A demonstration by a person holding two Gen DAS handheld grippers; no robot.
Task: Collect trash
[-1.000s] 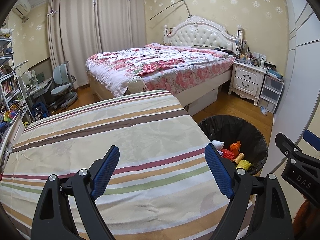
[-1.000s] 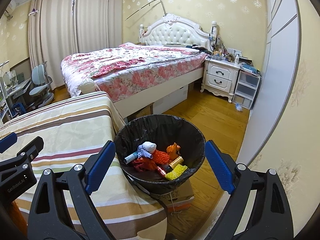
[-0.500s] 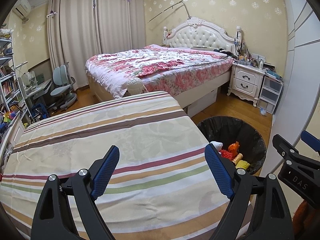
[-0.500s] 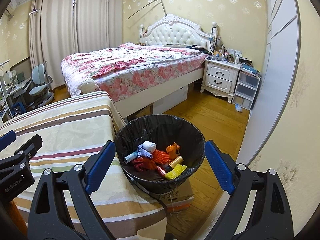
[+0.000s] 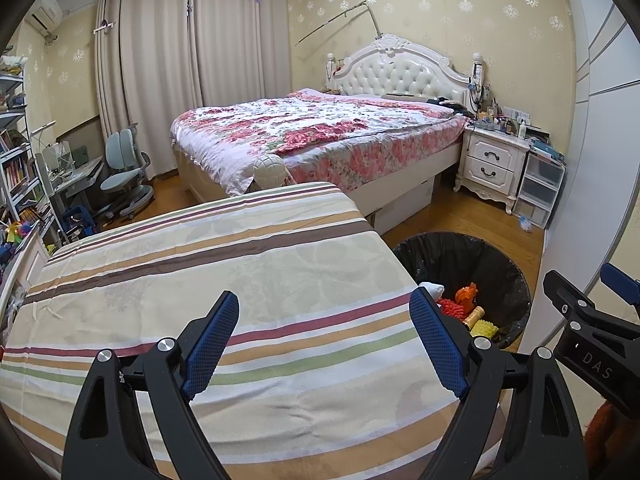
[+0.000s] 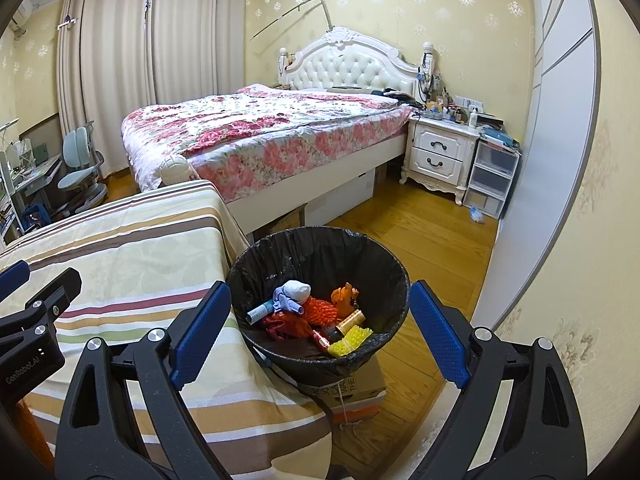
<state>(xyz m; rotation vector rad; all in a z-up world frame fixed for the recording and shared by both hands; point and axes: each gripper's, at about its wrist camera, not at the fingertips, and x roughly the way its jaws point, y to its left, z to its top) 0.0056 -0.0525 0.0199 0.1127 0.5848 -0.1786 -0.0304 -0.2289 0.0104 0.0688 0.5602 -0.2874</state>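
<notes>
the left gripper (image 5: 324, 336) is held wide open and empty above the striped cloth (image 5: 224, 280). the right gripper (image 6: 320, 330) is likewise spread wide with nothing gripped, poised over the bin (image 6: 320, 248). the trash (image 6: 316, 316) is seen piled inside the black-lined bin, beside the cloth-covered surface.

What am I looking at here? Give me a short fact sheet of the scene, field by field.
Room: bedroom with a floral bed
Work surface: striped cloth, nothing lying on it
Bin: black-lined trash bin on a cardboard box, beside the cloth's edge
Bin contents: orange, yellow, red and white pieces of trash
Left gripper: over the cloth, jaws open, empty
Right gripper: facing the bin, jaws open, empty
</notes>
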